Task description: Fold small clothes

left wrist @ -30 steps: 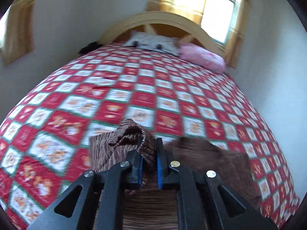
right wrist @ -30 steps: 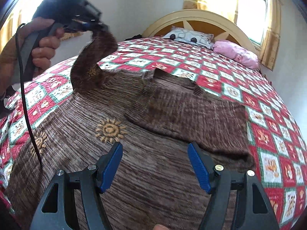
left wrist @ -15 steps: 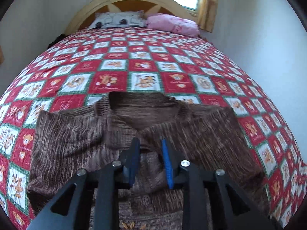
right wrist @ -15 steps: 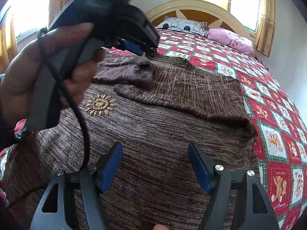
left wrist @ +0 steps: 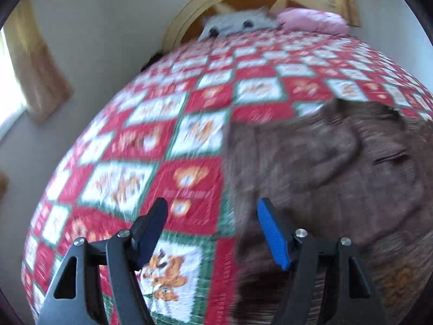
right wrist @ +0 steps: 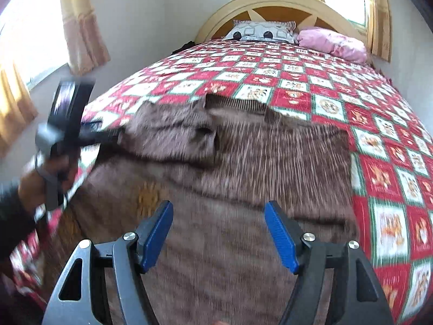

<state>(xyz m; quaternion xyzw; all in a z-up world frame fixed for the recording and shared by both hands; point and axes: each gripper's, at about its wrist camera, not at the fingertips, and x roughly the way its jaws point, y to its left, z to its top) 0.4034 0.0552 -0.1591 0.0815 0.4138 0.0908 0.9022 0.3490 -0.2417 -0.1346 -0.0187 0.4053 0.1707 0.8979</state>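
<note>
A brown knitted sweater (right wrist: 270, 162) lies spread on the bed, both sleeves folded in over its chest; the collar is at the far edge. In the left wrist view the sweater (left wrist: 338, 168) fills the right side. My left gripper (left wrist: 212, 224) hovers over the sweater's left edge, its jaws opening with nothing pinched between them. In the right wrist view the left gripper (right wrist: 108, 132) is a blurred dark tool in a hand at the sweater's left side. My right gripper (right wrist: 219, 230) stands open above the sweater's lower half, holding nothing.
The bed has a red, white and green checkered bedspread (right wrist: 297, 81). A grey patterned pillow (right wrist: 259, 31) and a pink pillow (right wrist: 333, 42) lie by the yellow headboard (right wrist: 270, 2). Walls and curtained windows stand on both sides.
My left gripper carried the left sleeve across onto the chest, let it go, and swung back to the sweater's left edge while its jaws widened. The right gripper shifted a little, staying open.
</note>
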